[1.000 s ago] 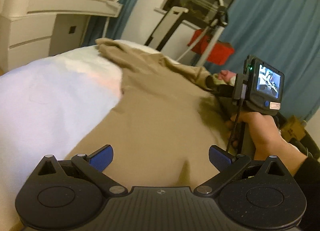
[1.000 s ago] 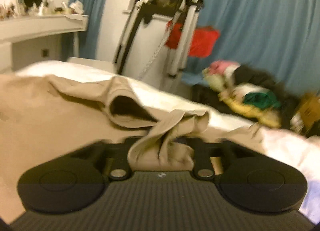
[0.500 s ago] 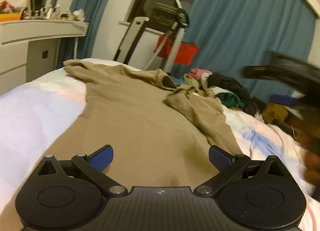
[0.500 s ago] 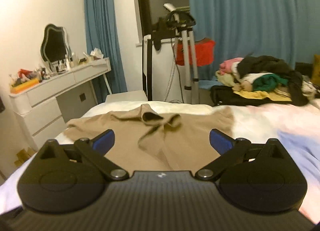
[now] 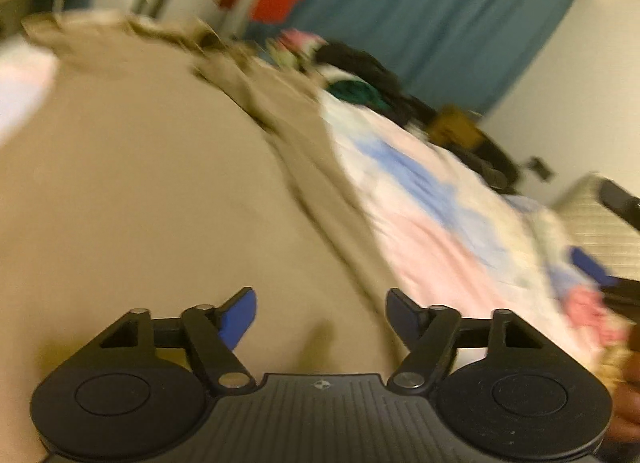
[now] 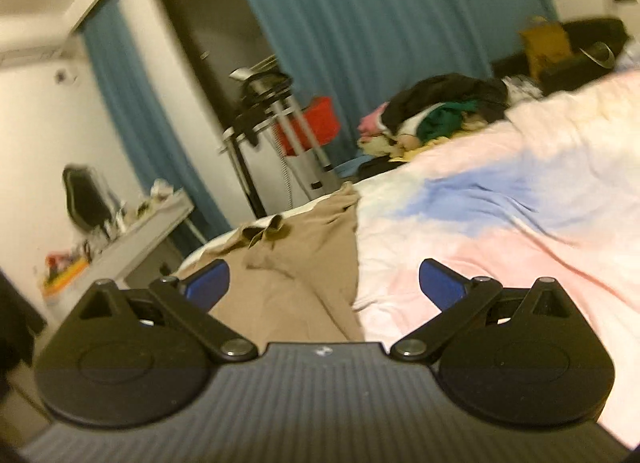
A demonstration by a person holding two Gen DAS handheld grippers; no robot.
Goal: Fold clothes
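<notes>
Both views swung rightward since before, blurred; left gripper (image 5: pixel 320 317) and right gripper (image 6: pixel 324 283) jaws spread, apparently above tan garment (image 5: pixel 140 191).

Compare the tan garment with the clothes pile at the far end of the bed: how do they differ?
The tan garment is one plain colour; the clothes pile mixes black, green, pink and yellow. The garment lies spread mostly flat on the pastel bedspread, its far end rumpled, while the pile is heaped. The garment sits just ahead of the open left tongs; the pile is far off. Both are unfolded.
</notes>
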